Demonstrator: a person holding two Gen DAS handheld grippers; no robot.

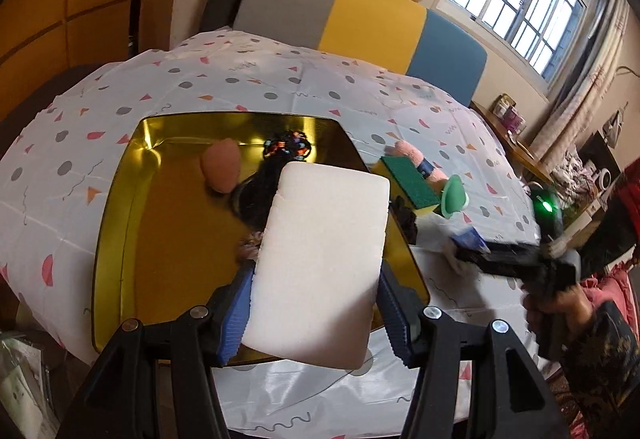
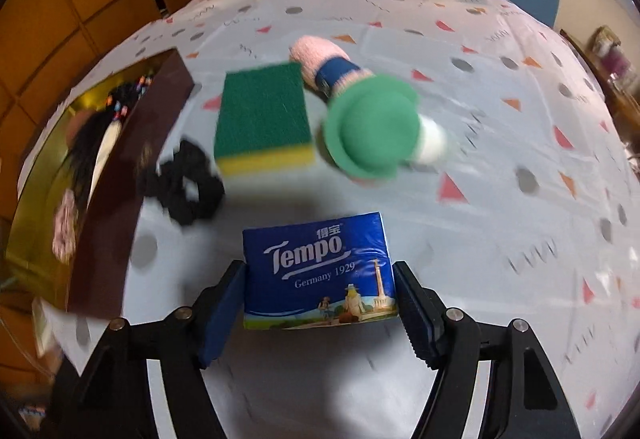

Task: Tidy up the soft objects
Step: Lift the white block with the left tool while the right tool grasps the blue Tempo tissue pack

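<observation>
My left gripper (image 1: 316, 275) is shut on a white foam sponge (image 1: 324, 259), held tilted over the gold tin tray (image 1: 168, 239). In the tray lie a brown egg-shaped puff (image 1: 220, 169) and a black hair tie with coloured beads (image 1: 288, 145). My right gripper (image 2: 320, 299) has a blue Tempo tissue pack (image 2: 316, 271) between its fingers, both pads against its sides, low over the table to the right of the tray. Beyond it lie a green and yellow scouring sponge (image 2: 264, 119), a pink knitted doll with a green hat (image 2: 372, 127) and a black scrunchie (image 2: 184, 187).
The tray's dark brown outer wall (image 2: 132, 167) rises left of the scrunchie. A patterned white cloth (image 2: 500, 239) covers the table. Grey, yellow and blue chair backs (image 1: 372, 19) stand at the far edge. A person's hand (image 1: 560, 303) holds the right gripper.
</observation>
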